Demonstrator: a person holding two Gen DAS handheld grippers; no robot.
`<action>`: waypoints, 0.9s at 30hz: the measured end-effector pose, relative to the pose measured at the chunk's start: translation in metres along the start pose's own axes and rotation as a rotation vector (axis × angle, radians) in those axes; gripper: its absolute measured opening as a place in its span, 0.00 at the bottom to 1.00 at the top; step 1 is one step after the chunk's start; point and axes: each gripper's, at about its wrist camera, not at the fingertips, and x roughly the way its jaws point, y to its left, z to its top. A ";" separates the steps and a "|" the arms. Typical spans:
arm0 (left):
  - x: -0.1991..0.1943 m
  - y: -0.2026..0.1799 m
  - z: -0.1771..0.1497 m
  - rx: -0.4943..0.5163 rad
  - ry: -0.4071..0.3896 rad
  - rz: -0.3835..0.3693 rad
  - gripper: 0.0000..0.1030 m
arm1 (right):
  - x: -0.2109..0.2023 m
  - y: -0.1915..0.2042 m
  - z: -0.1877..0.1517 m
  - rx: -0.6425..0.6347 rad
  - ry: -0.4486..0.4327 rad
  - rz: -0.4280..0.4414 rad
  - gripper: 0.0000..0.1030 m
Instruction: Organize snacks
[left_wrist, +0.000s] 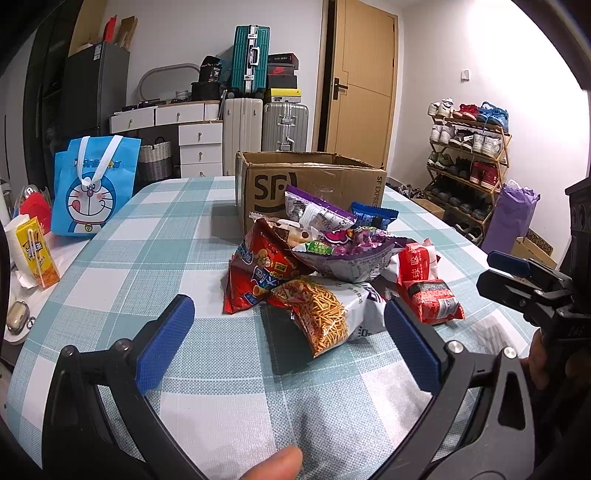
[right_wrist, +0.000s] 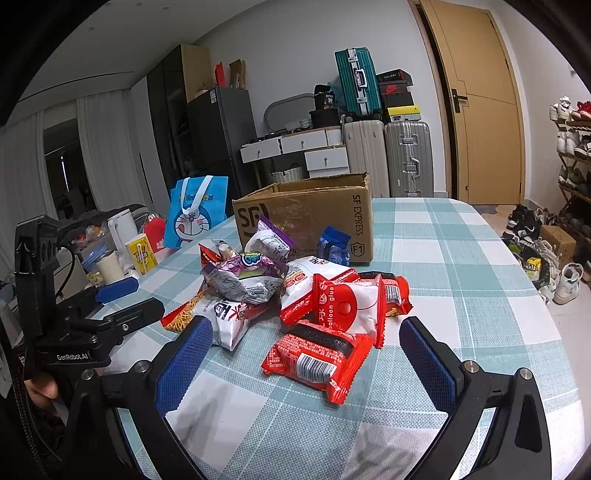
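Tabletop (left_wrist: 155, 258): pale teal and white check, crossed by fine lines.
Cardboard box (left_wrist: 332, 181): plain brown, lettered in black.
Noodle snack bag (left_wrist: 317, 314): white and red, printed with golden fried strands.
Red chip bag (left_wrist: 255, 273): deep red, lettered in blue and white.
Purple packet (left_wrist: 325, 210): purple edge, white back with black print.
Small blue packet (left_wrist: 373, 216): dark blue.
Red wrapper (right_wrist: 317, 362): bright red, black band, white barcode patch.
Balloon glue pack (right_wrist: 347, 306): red and white.
Tote bag (left_wrist: 92, 184): sky blue, cartoon cat face, white handles.
Drink carton (left_wrist: 37, 254): yellow.
Left hand-held gripper (left_wrist: 288, 343): black frame, blue textured pads.
Right hand-held gripper (right_wrist: 306, 358): black frame, blue textured pads.
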 end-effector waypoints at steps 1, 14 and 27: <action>0.000 0.000 0.000 0.000 0.001 0.000 1.00 | 0.000 0.000 0.000 0.000 0.001 0.000 1.00; 0.000 0.000 0.000 0.001 0.000 0.000 1.00 | 0.002 -0.002 -0.002 0.010 0.013 -0.001 1.00; 0.000 0.001 -0.001 0.002 0.002 0.001 1.00 | 0.003 -0.009 -0.001 0.040 0.027 0.002 1.00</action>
